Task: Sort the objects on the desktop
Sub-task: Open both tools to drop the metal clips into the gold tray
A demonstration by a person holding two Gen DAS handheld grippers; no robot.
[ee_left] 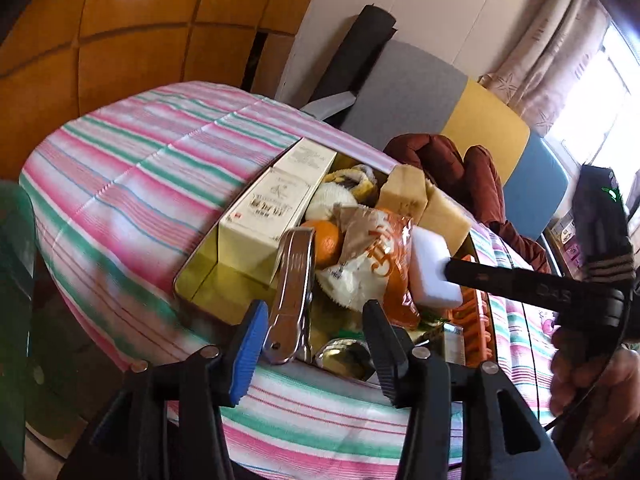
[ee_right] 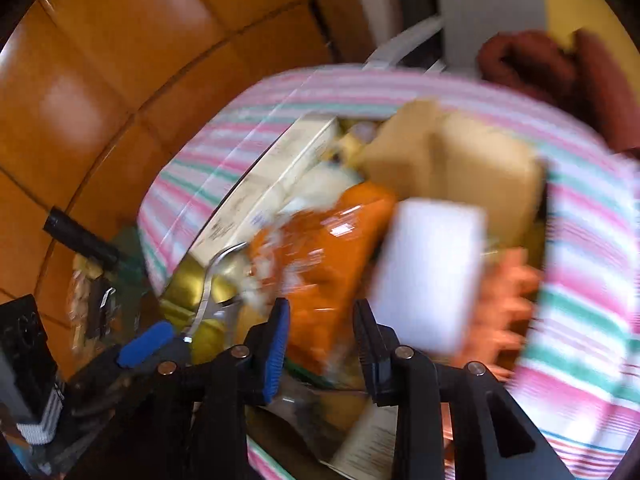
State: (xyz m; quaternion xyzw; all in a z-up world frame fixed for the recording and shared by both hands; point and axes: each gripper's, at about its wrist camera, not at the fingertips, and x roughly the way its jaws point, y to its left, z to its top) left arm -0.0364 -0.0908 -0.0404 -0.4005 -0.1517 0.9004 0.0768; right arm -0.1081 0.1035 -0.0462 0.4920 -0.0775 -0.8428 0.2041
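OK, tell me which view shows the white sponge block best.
Left wrist view: the white sponge block is sharp, lying atop the orange snack bag. The right wrist view shows it bigger but motion-blurred.

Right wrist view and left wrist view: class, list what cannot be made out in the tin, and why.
- Orange packet: right wrist view, print lost to motion blur.
- Coral comb-like item: right wrist view, smeared; what it is cannot be told.
- Tin floor: left wrist view, covered by the tongs and the left claw.
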